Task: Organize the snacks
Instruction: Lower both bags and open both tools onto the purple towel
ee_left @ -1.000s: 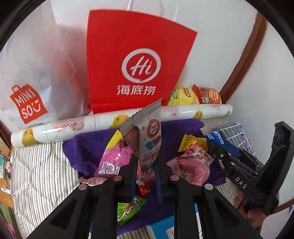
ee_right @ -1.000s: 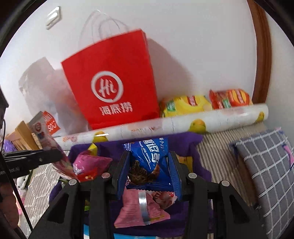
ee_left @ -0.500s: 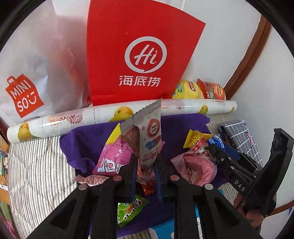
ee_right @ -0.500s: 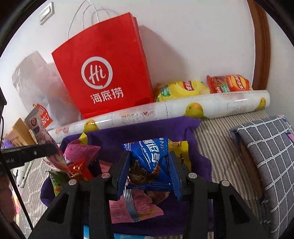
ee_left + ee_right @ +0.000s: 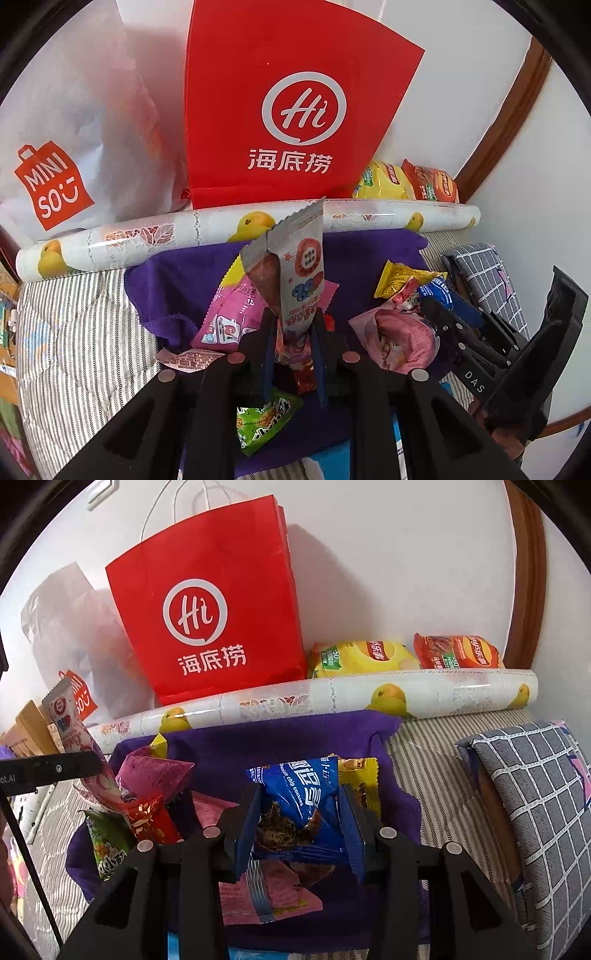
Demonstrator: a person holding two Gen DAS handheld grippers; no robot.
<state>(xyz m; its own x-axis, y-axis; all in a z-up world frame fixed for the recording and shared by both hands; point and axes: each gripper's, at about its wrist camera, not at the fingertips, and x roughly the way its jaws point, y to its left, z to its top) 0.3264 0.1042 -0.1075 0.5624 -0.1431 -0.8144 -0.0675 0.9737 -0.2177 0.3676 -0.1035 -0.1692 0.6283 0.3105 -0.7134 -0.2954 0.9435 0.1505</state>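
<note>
Progress: sorting looked barely begun; most snacks lay heaped on the purple cloth (image 5: 184, 273), two lifted out.
Red bag (image 5: 218, 609): stood at the wall, likely destination.
Right gripper (image 5: 301, 812): clamped on a blue cookie packet (image 5: 303, 786).
Left gripper (image 5: 293, 343): pinched narrowly on a grey snack bar (image 5: 291, 266), held upright.

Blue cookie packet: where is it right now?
Right wrist view, centre: the blue cookie packet is clamped in the right claw, above the purple cloth, with a yellow packet just behind its right side.
</note>
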